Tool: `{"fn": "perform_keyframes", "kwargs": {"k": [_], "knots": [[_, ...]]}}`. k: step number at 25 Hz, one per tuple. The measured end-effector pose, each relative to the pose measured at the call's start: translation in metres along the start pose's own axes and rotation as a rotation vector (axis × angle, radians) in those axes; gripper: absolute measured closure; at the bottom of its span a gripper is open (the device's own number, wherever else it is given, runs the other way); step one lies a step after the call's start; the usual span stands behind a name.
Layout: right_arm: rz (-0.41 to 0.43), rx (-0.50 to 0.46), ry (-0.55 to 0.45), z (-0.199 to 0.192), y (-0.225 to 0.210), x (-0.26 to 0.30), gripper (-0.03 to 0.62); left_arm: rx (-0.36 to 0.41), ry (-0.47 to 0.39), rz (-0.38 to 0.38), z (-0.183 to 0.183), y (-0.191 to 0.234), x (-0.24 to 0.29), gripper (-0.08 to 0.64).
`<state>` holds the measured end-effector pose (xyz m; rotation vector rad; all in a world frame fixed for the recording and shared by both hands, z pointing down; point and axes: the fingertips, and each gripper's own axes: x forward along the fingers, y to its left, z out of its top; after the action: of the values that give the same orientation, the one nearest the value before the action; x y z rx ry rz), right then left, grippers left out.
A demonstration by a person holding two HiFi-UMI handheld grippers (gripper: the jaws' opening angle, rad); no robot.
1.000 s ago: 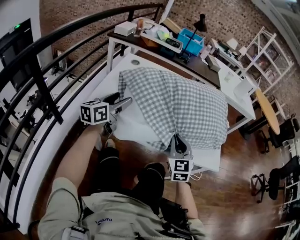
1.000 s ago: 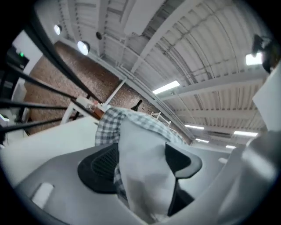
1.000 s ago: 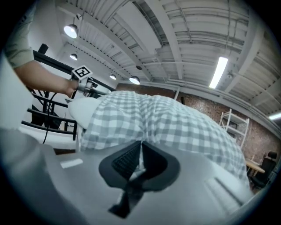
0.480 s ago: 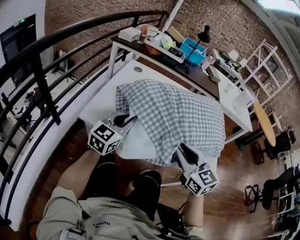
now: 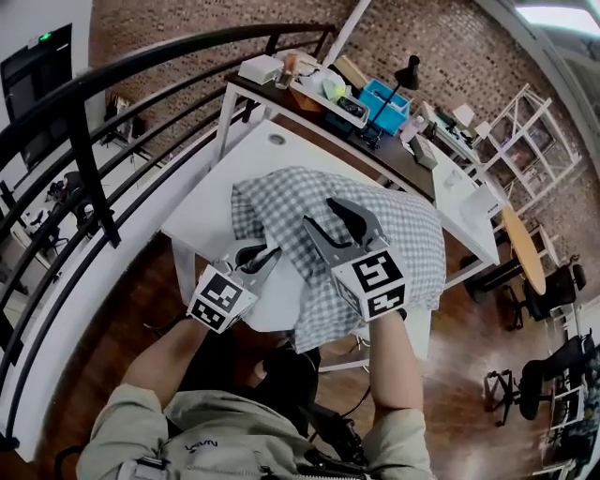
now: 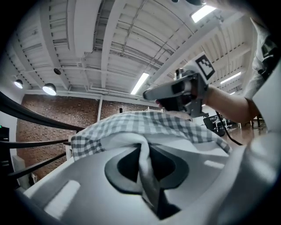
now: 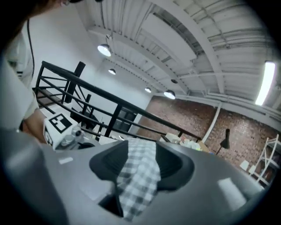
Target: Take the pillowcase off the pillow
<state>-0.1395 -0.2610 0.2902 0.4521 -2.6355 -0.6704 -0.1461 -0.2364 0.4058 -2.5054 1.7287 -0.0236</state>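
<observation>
A flat white desk (image 5: 202, 211) carries a grey-and-white checked cloth pillowcase (image 5: 412, 234). A soft white pillow (image 5: 272, 292) sticks partly out of its near end. The left gripper (image 5: 265, 255) has its fingers pinching a fold of the pillow. The right gripper (image 5: 323, 214) has fingers that have just been opening; they stand spread, with checked cloth loose between them.

Loft-style office or lab. Brick wall (image 5: 178, 28), black railing (image 5: 141, 64), wood floor (image 5: 459, 375). Cluttered counter (image 5: 281, 101), desk lamp (image 5: 409, 67), white shelving (image 5: 525, 122), office chairs (image 5: 561, 361)

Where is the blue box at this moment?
Head view, top centre: the blue box stands on the dark desk behind the white table, beside the black lamp.
</observation>
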Motion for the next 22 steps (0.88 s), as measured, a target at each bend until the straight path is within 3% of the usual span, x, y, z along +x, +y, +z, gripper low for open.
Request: {"fn": "perform_keyframes", "kwargs": {"k": [5,7,11,14,18,20,22], "knots": [[0.040,-0.142,0.210,-0.036,0.009,0.061,0.405,0.059,-0.005,0.014,0.001,-0.014,-0.010,0.522],[0.004,-0.208,0.230,-0.033,0.005,0.068,0.569,0.072,-0.006,0.030,0.001,-0.015,-0.016,0.522],[-0.135,-0.246,0.207,-0.014,-0.026,0.080,0.586,0.106,-0.023,0.041,0.003,-0.026,-0.029,0.525],[-0.281,-0.244,0.238,-0.020,-0.071,0.086,0.586,0.161,-0.052,0.019,-0.002,-0.043,-0.038,0.525],[-0.473,-0.207,0.360,-0.061,-0.145,0.059,0.586,0.185,-0.091,0.023,0.003,-0.047,-0.054,0.525],[-0.516,-0.152,0.422,-0.088,-0.171,0.038,0.586,0.182,-0.113,0.020,0.010,-0.046,-0.059,0.526],[-0.492,-0.080,0.434,-0.107,-0.176,0.028,0.586,0.180,-0.104,-0.012,0.010,-0.047,-0.058,0.526]]}}
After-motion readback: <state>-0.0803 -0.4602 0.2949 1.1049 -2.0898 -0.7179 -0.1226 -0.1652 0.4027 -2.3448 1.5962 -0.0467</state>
